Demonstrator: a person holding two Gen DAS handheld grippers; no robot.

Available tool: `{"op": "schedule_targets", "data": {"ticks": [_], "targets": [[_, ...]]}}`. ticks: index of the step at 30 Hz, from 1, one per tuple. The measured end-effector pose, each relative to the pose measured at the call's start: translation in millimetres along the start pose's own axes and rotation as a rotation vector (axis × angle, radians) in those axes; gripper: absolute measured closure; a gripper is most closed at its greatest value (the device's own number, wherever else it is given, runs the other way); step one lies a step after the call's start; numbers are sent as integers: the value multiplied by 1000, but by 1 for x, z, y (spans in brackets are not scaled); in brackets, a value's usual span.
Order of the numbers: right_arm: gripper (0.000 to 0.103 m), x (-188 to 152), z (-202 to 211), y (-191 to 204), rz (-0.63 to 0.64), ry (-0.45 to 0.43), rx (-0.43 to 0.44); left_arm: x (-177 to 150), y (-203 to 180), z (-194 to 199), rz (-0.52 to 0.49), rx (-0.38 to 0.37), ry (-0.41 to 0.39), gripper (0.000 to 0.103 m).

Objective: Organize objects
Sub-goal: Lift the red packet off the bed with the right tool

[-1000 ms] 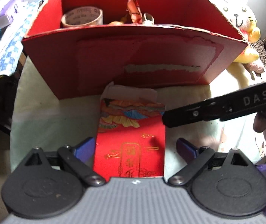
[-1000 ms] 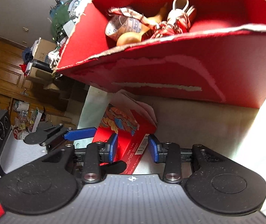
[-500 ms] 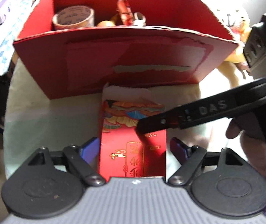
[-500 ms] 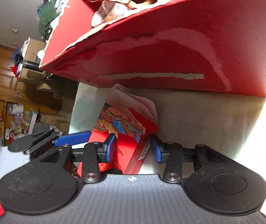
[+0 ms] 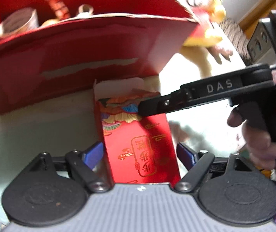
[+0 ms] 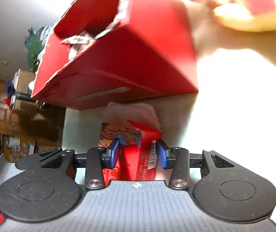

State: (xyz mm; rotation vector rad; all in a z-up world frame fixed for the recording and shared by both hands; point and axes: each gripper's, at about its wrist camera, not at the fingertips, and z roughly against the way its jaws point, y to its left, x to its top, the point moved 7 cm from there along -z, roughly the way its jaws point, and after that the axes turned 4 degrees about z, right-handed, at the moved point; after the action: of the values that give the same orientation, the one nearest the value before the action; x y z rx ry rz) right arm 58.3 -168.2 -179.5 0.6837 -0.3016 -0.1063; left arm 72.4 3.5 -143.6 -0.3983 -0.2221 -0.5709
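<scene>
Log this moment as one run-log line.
left hand-held gripper: straddles red packet | right hand-held gripper: grips packet | red box: behind

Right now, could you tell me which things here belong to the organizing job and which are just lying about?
In the job:
- red packet box, between both grippers' fingers
- red cardboard box
- tape roll inside it

Lying about:
- yellow plush toy
- clutter on the wooden furniture

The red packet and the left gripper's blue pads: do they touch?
Apart. The left wrist view shows gaps between red packet and both pads of left gripper.
</scene>
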Motion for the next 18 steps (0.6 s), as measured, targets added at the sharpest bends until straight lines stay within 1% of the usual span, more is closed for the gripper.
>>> {"op": "schedule_targets", "data": {"ticks": [1, 3, 6, 8, 9, 12, 14, 18], "targets": [[57, -2, 2, -3, -4, -3, -8, 0, -3, -1, -14, 8, -1, 19], [54, -6, 4, -7, -15, -7, -7, -1, -8, -5, -35, 20, 11, 13], [53, -11, 1, -7, -21, 19, 25, -4, -12, -13, -51, 49, 32, 15], [46, -16, -7, -4, -11, 33, 33, -3, -16, -14, -50, 52, 35, 15], [46, -17, -8, -4, -5, 30, 32, -3, -18, -13, -55, 54, 36, 15], [48, -17, -3, -10, -7, 14, 35, 0, -26, -15, -73, 53, 54, 17], [52, -16, 7, -20, -31, -3, 39, 1, -33, -18, -94, 37, 73, 19], [54, -17, 37, -39, -88, -45, 44, 9, -62, -19, -194, 11, 80, 19]]}}
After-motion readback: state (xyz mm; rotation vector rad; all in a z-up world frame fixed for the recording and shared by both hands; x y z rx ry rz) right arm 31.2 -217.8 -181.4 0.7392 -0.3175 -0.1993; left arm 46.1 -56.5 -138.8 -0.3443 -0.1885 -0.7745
